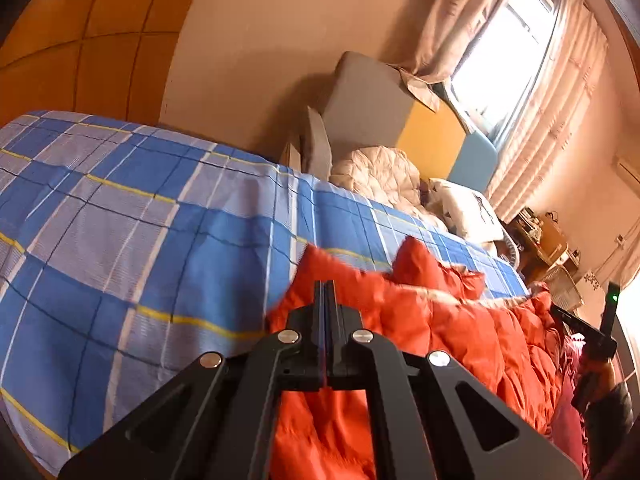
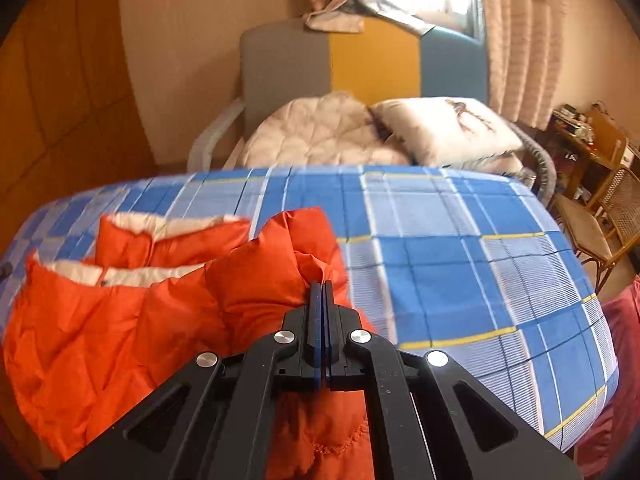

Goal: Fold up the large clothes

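Jaws: both pairs are pressed together on orange fabric; left gripper (image 1: 328, 282) and right gripper (image 2: 322, 284) each pinch an edge of the jacket (image 2: 120, 320).
Jacket: it is spread on the checked bedsheet (image 2: 460, 264) at its near edge, long axis running between the two grippers, white lining facing up.
Left view only: window (image 1: 504, 56), right gripper (image 1: 588, 332).
Right view only: chair (image 2: 600, 224), lining.

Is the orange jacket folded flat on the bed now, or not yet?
Not yet. The orange jacket lies bunched, white lining showing, both claws shut on it.
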